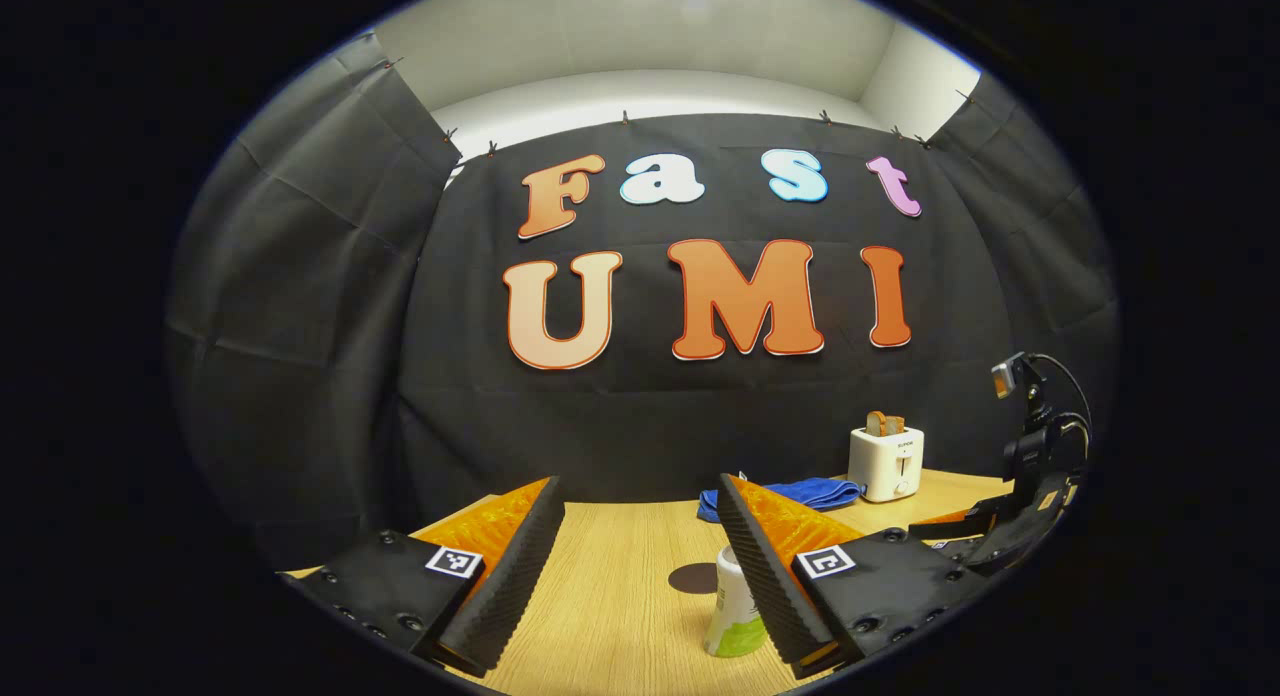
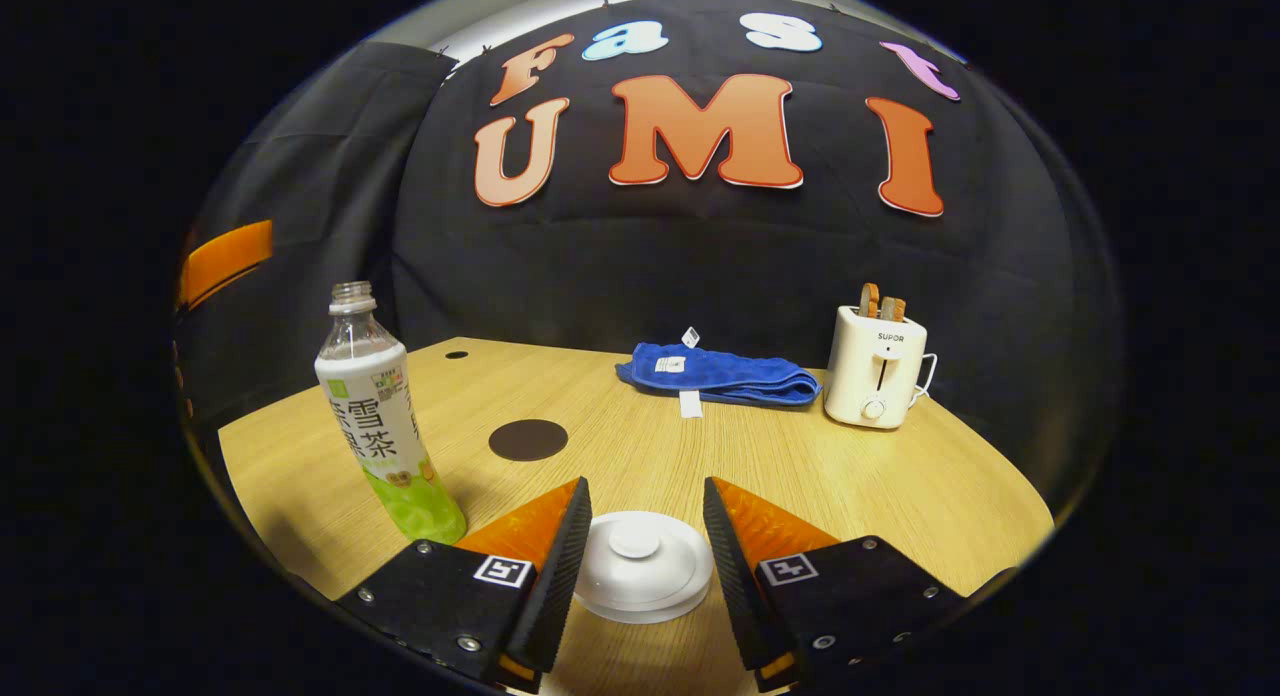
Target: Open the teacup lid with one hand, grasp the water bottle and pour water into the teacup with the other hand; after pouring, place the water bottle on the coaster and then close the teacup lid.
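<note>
Right gripper [image 2: 640, 551], nearest in the right gripper view: jaws spread wide, one finger on either side of the white teacup lid [image 2: 643, 566], neither finger seen pressing on it; whether they touch its rim cannot be told. Lid: round, with a small central knob, seated flat low on the wooden worktop [image 2: 900, 486]; the cup beneath is hidden. Water bottle [image 2: 385, 416]: clear plastic, uncapped, white-and-green label, upright on the worktop to the left of the lid and apart from it. Coaster [image 2: 528, 439]: dark round disc, lying flat beyond the lid and to the right of the bottle, bare. Blue cloth [image 2: 720, 374]: folded, at the far side of the worktop near the black wall, a white tag showing. Toaster [image 2: 877, 368]: white, with slices standing in its slots, just right of the cloth. Left gripper [image 1: 640, 566], in the left gripper view: jaws open, holding nothing, raised above the worktop; the bottle's lower part stands beside its right-hand finger, partly covered by it, contact not discernible. Same view also lists the coaster beyond the bottle, the cloth and toaster at the far right, and the other gripper at the right edge.
</note>
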Motion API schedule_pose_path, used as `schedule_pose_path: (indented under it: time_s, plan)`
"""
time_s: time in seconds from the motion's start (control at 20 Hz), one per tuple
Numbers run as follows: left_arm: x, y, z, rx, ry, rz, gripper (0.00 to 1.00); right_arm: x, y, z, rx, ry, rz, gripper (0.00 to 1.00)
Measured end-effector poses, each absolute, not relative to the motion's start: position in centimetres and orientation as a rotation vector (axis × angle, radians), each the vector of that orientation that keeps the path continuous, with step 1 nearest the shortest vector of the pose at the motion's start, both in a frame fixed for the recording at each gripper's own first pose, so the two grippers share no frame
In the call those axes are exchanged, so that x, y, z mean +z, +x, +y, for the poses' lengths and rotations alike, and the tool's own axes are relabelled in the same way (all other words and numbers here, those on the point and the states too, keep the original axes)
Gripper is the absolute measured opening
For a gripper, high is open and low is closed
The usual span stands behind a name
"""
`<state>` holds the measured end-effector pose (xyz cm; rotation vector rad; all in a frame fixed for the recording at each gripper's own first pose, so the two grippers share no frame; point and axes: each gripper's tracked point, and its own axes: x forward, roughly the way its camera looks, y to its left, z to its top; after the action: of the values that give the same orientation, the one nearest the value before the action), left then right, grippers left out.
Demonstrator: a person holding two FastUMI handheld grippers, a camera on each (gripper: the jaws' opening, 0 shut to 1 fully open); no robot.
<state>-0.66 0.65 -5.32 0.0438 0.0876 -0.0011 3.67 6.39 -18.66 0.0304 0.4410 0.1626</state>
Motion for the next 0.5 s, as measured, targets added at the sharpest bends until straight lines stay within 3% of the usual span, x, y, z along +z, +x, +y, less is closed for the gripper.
schedule_pose_path:
  time_s: [0.15,0.25,0.45,0.5]
  plan:
    - [-6.0,-0.6,0.7,0.000,0.046,0.100,0.98,-19.3,3.7,6.9,0.186,0.025,0.460,0.55]
    - [-6.5,-0.6,0.4,-0.001,0.045,0.111,0.99,-19.8,3.8,7.2,0.191,0.007,0.473,0.53]
    - [-7.8,-0.6,-1.1,-0.029,0.064,0.133,0.98,-19.9,3.8,6.8,0.168,-0.021,0.478,0.31]
    - [-8.0,-0.7,-1.6,-0.042,0.057,0.141,0.98,-20.0,3.8,6.6,0.167,-0.019,0.481,0.33]
